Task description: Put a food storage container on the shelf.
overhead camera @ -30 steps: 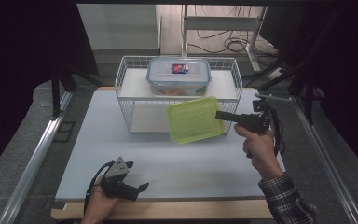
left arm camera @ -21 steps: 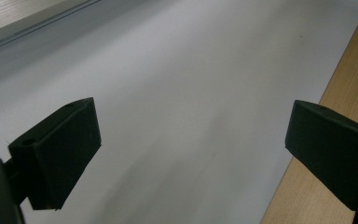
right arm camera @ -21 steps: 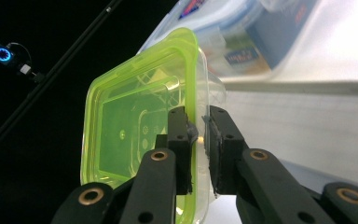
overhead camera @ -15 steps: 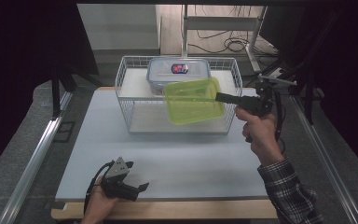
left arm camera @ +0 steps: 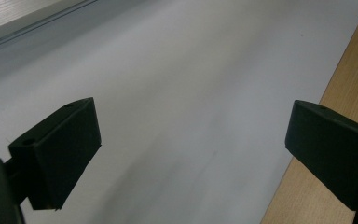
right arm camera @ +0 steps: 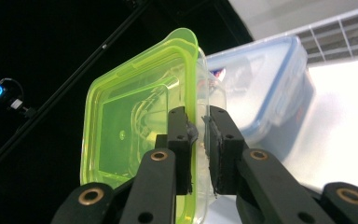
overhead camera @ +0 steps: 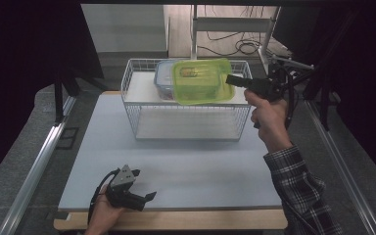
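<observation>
Above the wire basket (overhead camera: pixel 186 117), green-lidded container (overhead camera: pixel 200 81) in right gripper (overhead camera: pixel 231 80)

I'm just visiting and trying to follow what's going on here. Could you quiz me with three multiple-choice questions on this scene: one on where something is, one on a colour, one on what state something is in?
1. Where is the blue-lidded container?
A. On the top shelf of the wire rack
B. On the white mat
C. In the left gripper

2. What colour is the lid of the container that is held in the air?
A. Red
B. Yellow-green
C. Black

3. How is the left gripper?
A. Shut on a lid
B. Shut on nothing
C. Open, holding nothing

Answers: 1 A, the high view shows it on the rack's upper shelf. 2 B, the right gripper pinches its yellow-green rim. 3 C, its jaws stand wide apart over the mat.
</observation>
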`<state>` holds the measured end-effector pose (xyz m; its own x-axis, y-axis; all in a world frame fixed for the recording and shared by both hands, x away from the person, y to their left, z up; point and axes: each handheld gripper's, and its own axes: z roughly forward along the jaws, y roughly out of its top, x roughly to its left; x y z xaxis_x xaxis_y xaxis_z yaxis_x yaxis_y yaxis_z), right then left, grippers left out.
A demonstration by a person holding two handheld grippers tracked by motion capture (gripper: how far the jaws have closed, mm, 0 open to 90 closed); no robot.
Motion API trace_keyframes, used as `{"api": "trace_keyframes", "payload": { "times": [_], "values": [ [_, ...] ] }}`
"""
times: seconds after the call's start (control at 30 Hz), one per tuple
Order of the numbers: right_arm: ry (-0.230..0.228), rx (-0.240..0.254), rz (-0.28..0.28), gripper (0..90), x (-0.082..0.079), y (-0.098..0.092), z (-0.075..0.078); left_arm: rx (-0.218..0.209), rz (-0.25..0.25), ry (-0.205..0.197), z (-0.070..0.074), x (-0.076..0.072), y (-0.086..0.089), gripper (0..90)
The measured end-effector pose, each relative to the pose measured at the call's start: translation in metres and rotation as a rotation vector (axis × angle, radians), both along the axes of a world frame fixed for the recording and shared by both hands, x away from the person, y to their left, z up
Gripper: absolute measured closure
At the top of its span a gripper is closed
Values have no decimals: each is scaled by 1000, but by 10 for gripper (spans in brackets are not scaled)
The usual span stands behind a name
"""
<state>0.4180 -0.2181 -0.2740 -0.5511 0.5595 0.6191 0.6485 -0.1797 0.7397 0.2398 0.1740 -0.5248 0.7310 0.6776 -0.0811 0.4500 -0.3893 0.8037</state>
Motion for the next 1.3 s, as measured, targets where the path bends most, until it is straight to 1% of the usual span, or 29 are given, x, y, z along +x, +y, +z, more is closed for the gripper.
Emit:
{"api": "trace_keyframes", "payload": {
  "times": [0.13,0.3,0.4,0.43,0.6,0.7,0.77,0.93,1.0,1.13,1.2,1.3],
  "values": [
    [-14,-5,-22,798,8,7,9,-1,0,4,0,0,0,34],
    [-26,-31,-60,798,18,20,17,-2,1,3,0,-1,0,34],
    [-27,-35,-73,798,25,26,18,-2,1,3,0,-1,0,34],
    [-23,-39,-80,798,26,27,18,-2,1,2,0,-1,0,34],
    [-27,-60,-111,797,35,41,18,-2,0,3,0,-1,0,34],
    [-25,-74,-118,797,40,49,17,0,-2,1,0,-1,0,34],
    [-22,-87,-124,796,41,53,16,0,-3,1,0,-1,0,34],
    [-9,-85,-145,791,44,55,11,-1,-2,0,0,-1,1,35],
    [-14,-86,-164,784,43,54,11,0,-3,-1,0,-1,1,36],
    [-32,-132,-180,753,42,56,11,3,-4,-2,0,-1,0,35],
    [-31,-149,-185,733,42,58,10,2,-4,-1,0,-1,0,35],
    [-43,-164,-194,717,43,59,9,3,-4,-1,0,-1,0,35]
  ]
}}
